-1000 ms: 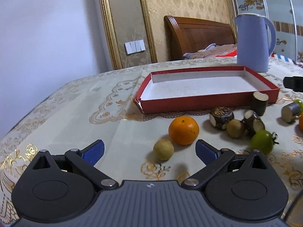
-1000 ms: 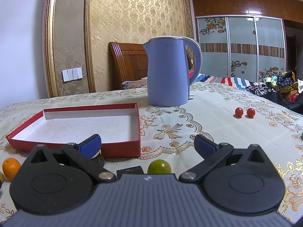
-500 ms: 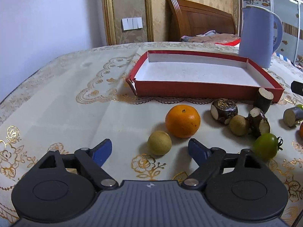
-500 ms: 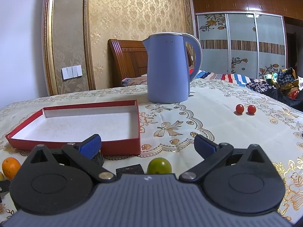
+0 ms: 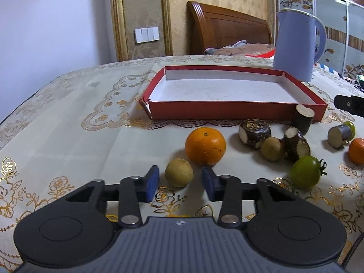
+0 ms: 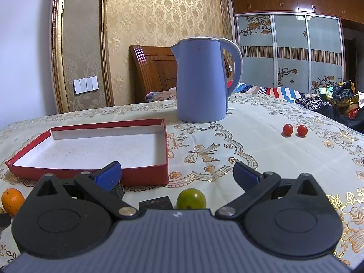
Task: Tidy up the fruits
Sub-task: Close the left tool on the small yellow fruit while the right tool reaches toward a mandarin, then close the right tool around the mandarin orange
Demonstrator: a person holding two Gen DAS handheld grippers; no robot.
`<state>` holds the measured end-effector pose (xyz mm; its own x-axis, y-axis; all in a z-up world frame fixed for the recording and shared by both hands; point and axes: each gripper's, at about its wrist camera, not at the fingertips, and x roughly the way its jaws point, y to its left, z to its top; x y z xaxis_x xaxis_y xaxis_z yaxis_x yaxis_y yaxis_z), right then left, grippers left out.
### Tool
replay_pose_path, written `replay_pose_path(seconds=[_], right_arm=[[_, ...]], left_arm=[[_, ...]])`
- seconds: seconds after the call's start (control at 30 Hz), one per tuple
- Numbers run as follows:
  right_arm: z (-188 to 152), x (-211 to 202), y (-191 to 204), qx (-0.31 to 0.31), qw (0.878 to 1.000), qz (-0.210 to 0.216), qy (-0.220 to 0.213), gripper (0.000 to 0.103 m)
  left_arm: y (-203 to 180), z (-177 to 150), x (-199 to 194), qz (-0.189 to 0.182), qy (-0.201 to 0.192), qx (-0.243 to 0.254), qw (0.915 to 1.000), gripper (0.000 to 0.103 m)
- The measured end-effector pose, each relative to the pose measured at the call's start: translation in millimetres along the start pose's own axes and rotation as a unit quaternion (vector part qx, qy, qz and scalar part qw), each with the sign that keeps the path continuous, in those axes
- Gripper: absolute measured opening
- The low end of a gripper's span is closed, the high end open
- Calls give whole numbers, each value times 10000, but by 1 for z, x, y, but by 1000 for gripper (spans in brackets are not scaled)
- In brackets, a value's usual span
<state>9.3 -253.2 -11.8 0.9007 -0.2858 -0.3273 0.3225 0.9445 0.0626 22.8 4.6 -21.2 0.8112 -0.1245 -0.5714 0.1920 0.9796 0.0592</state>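
In the left wrist view a small yellow-brown fruit (image 5: 179, 172) lies on the tablecloth between the blue pads of my left gripper (image 5: 179, 182), which is partly closed with small gaps on both sides. An orange (image 5: 205, 146) sits just beyond it. A red tray (image 5: 227, 110) with a white empty floor lies farther back. To the right lie cut sugarcane pieces (image 5: 254, 133), a second brown fruit (image 5: 272, 148), a green tomato (image 5: 305, 172) and another orange (image 5: 357, 151). My right gripper (image 6: 177, 174) is open and empty, with a green fruit (image 6: 191, 199) low between its fingers.
A blue kettle (image 6: 202, 80) stands behind the tray's right end (image 6: 166, 150). Two small red tomatoes (image 6: 295, 130) lie far right on the cloth. The table's left edge (image 5: 20, 104) curves away. A bed and wardrobe stand beyond the table.
My left gripper has moved forward and narrowed its jaws around the small yellow-brown fruit. My right gripper has hardly moved and stays open.
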Motion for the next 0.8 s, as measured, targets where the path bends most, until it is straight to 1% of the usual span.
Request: replay_pose_path(seconds=[0.13,0.3,0.37,0.4,0.47,0.5,0.53,0.6,0.67,0.73,0.8], right_arm=[[0,0,0,1,10000,1,1,103],[0,0,0,3,10000,4,-5,103],[0,0,-2,46,10000,76,-9,103],[0,-2,-6,127,9997,198,-49,103],[1,-10,-17,246,9977,616,-139,103],[1,-14,-20,156,9972,721,-157,103],[2,-20,-23,-93,9969,764,-177,103],[2,-30,-31,-557,9959,660,-271,103],[2,-42,-44,-758,9950,554,-329,103],[3,-52,-65,-646,9952,699,-211,103],[1,-56,-79,-475,9947,905,51,103]], left_arm=[[-1,-1,0,-67,-30,37,10000,25],[-2,-1,-1,-64,-43,9,10000,25],[0,0,0,-77,-39,-19,10000,25],[0,1,0,-75,-33,-24,10000,25],[-1,2,0,-51,-23,-22,10000,25],[0,2,-1,-35,-34,-22,10000,25],[1,2,-1,-27,-62,-19,10000,25],[3,3,-2,-17,-98,-71,9999,25],[8,3,-3,-46,-128,-169,9998,25],[11,4,-3,-62,-169,-242,9995,25],[13,5,-2,-44,-194,-305,9993,25]])
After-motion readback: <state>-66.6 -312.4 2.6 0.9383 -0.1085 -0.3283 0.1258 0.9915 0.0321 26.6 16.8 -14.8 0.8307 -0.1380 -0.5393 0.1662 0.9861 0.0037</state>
